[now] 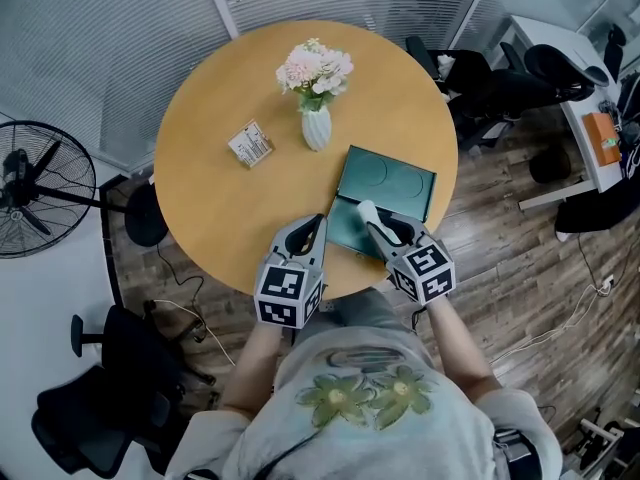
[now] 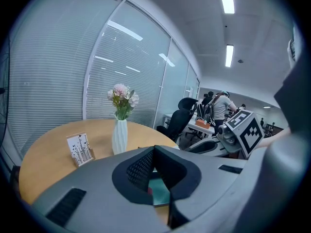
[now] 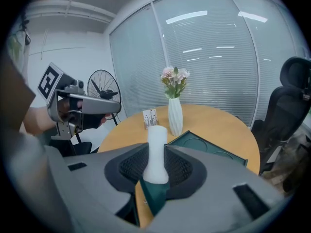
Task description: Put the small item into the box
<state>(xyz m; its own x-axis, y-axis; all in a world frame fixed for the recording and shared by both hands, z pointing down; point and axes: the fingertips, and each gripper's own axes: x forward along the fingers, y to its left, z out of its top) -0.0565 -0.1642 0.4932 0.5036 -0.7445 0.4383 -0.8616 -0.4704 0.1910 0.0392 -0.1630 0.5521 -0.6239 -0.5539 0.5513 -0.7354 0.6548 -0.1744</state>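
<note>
I've got one white item [image 1: 367, 210] clamped in my right tool [image 3: 156, 148] above the single green box [image 1: 400, 178], left tool [image 2: 154, 148] clenched empty

L gripper [image 1: 316, 226] pts fwd & a bit down, jaws tip-to-tip w/ nothing between. R gripper [image 1: 380, 228] just beside it, similar tilt, jaws clamped on small white item [image 1: 367, 211] sticking up past the tips. Both forearms reach fwd from torso, elbows bent

Round wooden table [image 1: 200, 188] bears flower vase [image 1: 316, 126], card stand [image 1: 250, 144] and open teal box [image 1: 388, 178]
</note>
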